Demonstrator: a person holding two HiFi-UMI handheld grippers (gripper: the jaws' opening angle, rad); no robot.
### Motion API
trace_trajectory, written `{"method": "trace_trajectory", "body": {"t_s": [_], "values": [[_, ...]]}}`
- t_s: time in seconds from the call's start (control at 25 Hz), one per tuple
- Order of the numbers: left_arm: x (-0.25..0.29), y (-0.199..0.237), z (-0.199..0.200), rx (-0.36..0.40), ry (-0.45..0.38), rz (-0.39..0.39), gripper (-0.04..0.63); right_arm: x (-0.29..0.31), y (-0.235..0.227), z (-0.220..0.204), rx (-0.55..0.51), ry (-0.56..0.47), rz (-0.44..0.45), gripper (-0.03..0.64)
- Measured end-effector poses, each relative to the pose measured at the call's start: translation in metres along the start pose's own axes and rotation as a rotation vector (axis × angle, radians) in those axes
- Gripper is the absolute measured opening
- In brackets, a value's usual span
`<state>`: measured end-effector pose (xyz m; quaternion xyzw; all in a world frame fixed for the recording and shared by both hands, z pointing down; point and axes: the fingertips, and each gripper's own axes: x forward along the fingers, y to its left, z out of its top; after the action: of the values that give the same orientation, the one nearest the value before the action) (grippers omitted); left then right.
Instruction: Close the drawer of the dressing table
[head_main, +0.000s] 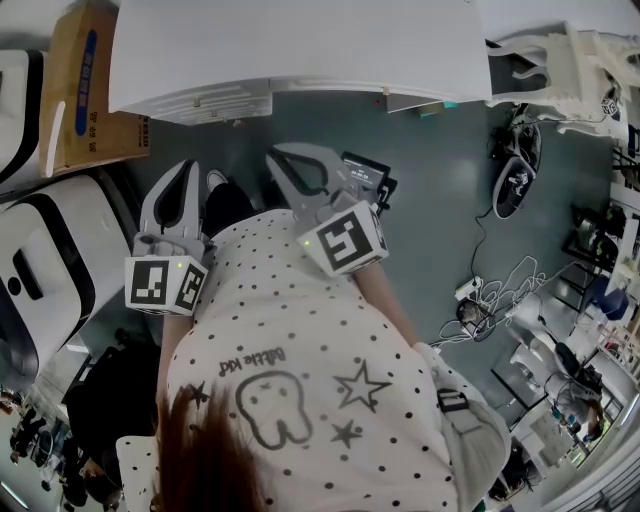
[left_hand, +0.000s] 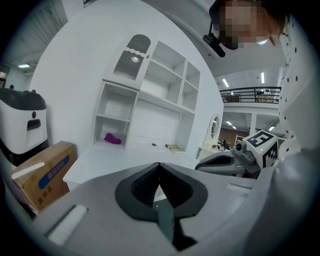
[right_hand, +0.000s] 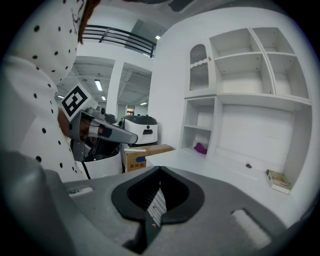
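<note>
Dressing table spans the top of the head view. A drawer front appears to jut out below its upper-left edge, though the steep angle leaves this uncertain. Left gripper and right gripper, both clenched on nothing, hang short of the table over the grey floor. A cardboard box stands at upper left, beside the table. A white machine is at left, and tangled cables lie at right. A purple object sits on a lower shelf of the hutch.
</note>
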<state>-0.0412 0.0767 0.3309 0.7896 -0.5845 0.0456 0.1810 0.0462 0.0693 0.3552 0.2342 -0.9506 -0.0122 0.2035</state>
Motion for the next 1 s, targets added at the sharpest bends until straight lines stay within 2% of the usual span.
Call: {"method": "trace_trajectory", "body": {"t_s": [0.44,0.64,1.0], "values": [[0.0020,0.0004,0.0016,0.002,0.000,0.002,-0.006,0.0012,-0.0024,0.0005,-0.014,-0.018,0.000,-0.002],[0.0020,0.0008,0.0015,-0.003,0.000,0.004,-0.006,-0.0008,-0.0023,-0.0026,-0.005,0.023,-0.011,-0.002],[0.0050,0.0010,0.0023,-0.004,0.006,0.003,-0.006,0.0004,-0.0048,-0.0051,0.005,0.037,-0.008,-0.002]]}}
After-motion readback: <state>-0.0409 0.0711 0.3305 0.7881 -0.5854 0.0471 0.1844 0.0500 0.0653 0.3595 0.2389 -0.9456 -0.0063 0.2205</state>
